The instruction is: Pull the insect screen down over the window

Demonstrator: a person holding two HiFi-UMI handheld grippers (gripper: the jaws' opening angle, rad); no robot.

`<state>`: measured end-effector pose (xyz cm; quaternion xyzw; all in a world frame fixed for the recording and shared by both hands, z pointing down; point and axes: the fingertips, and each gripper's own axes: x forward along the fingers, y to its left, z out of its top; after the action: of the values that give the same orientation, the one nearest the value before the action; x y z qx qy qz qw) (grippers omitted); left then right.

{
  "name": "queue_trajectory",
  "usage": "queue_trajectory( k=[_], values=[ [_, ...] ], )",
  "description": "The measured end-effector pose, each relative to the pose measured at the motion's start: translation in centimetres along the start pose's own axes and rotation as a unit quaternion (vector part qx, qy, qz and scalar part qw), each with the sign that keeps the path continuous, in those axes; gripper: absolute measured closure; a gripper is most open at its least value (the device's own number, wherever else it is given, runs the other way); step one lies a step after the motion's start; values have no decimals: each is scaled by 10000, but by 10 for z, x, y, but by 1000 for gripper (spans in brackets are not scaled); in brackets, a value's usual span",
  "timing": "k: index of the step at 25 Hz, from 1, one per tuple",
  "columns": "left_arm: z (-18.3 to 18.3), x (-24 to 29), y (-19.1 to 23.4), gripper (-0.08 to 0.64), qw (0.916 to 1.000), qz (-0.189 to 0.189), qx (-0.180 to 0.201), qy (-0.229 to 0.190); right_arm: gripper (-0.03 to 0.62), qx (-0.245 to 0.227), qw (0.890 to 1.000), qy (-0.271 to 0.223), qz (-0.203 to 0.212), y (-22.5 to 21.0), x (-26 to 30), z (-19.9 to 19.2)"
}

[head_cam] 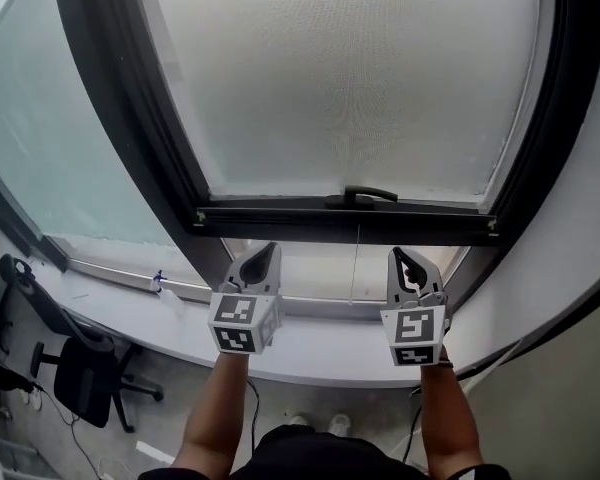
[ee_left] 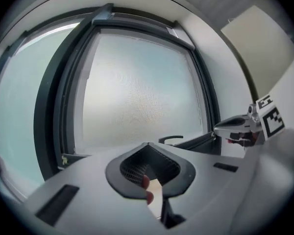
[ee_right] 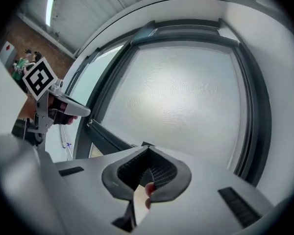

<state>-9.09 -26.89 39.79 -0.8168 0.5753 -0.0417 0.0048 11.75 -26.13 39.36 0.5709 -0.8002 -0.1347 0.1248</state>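
The fingers (ee_left: 88,180) of the left gripper (head_cam: 267,254) are pressed together, and nothing is between them. The fingers (ee_right: 210,190) of the right gripper (head_cam: 400,256) are also fully closed and empty. Both grippers point forward at the window, side by side, with a thin cord (head_cam: 356,263) hanging between them. Just ahead of the fingertips, but apart from them, runs the dark bottom bar (head_cam: 280,218) of the insect screen (head_cam: 350,78). Its handle (head_cam: 368,194) sits on the bar, between the two grippers. The mesh covers the window above the bar; under the bar a strip of glass is uncovered. Under the grippers is the white window sill (head_cam: 320,363).
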Motion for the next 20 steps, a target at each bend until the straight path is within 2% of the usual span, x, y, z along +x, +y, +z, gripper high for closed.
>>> queue_trajectory(
  k=[4,11,17,20],
  values=[
    [-12,-17,-2,557,9994,96,-330,-18,588,455,9989,27,98,15,-14,-8],
    [-46,-54,-10,557,9990,-49,-404,167,588,1232,9922,192,20,45,-50,-24],
    [-65,-99,-11,557,9984,-187,-476,248,588,1157,9924,409,6,85,-87,-28],
    [-70,-126,-15,557,9994,-129,-94,303,588,994,9941,425,-43,105,-113,-23]
  ],
)
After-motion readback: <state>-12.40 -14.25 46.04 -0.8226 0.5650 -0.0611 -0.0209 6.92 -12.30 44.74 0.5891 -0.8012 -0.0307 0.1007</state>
